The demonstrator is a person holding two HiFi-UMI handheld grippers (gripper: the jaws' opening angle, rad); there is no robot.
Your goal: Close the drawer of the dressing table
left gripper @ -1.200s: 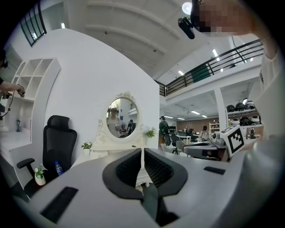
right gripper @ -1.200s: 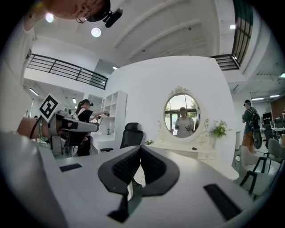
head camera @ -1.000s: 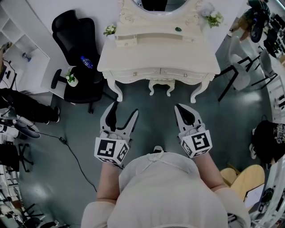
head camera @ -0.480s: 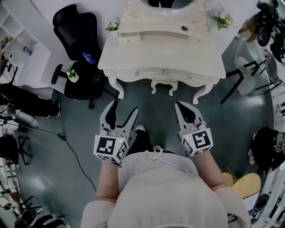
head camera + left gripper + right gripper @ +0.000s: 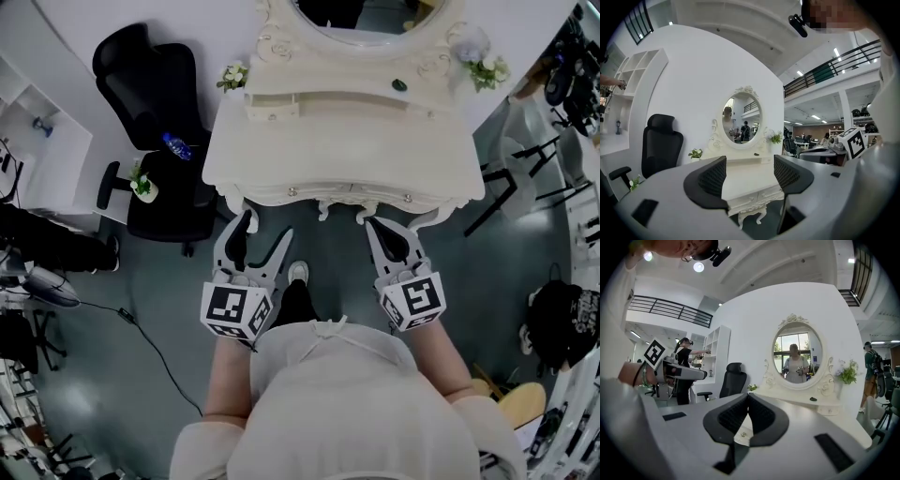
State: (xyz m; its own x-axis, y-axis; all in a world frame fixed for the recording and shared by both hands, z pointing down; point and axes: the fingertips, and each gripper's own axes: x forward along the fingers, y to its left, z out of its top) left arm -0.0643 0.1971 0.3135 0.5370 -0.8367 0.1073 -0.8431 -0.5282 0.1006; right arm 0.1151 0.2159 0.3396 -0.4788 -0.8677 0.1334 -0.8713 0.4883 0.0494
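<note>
The cream dressing table [image 5: 347,141] with its oval mirror [image 5: 797,357] fills the top of the head view. Its two front drawers [image 5: 746,199] carry small knobs [image 5: 293,191]. I cannot tell whether either drawer stands out from the front. My left gripper [image 5: 265,228] is open and empty just below the table's left front edge; in the left gripper view its jaws [image 5: 749,174] frame the tabletop. My right gripper [image 5: 371,225] is shut on nothing under the right front edge, its tips [image 5: 748,401] touching, with a drawer knob showing below them.
A black office chair [image 5: 150,94] stands left of the table, with a bottle [image 5: 172,145] on its seat and a small potted plant [image 5: 142,183] beside it. A dark folding chair [image 5: 525,169] stands to the right. A cable [image 5: 141,319] runs over the floor at left.
The person has stepped toward the table, so both grippers now reach its front edge. The left stays open and the right stays shut.
</note>
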